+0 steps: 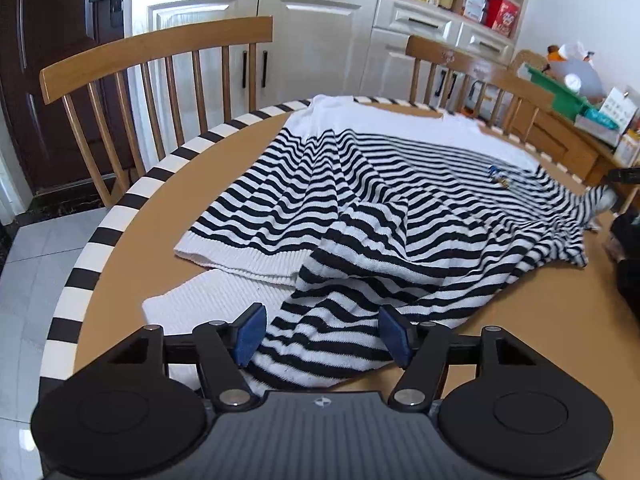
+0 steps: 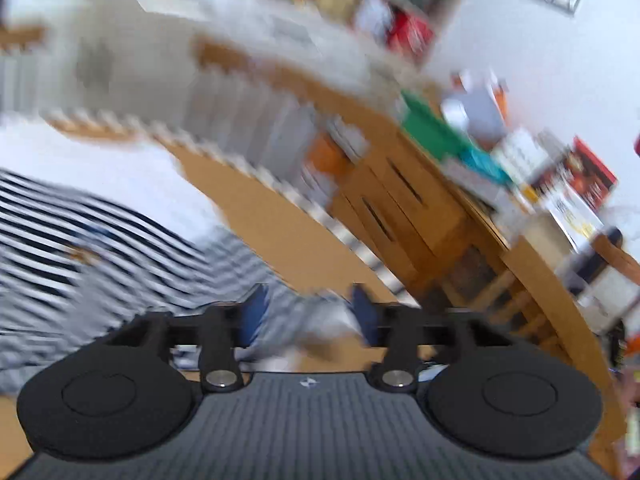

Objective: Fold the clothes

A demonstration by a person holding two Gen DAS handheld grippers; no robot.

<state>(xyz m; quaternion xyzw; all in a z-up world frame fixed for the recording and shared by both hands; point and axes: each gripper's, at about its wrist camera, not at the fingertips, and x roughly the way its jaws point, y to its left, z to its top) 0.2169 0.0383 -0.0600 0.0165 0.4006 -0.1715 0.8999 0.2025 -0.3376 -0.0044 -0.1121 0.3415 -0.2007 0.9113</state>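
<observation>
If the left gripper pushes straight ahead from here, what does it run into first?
Most likely the striped sweater: the left gripper stands open with a sleeve already lying between its pads. Beyond that comes more sweater on the table, then the chair. Height above the cloth is unclear.

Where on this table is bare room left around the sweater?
Bare table lies right of the left gripper, below the sweater, and in a strip by the striped rim at left. The sideboard is crowded.

Bright, even daylight fills both views. The left wrist view is sharp, with fisheye bending at its dark corners; the right wrist view is heavily smeared by motion blur.
</observation>
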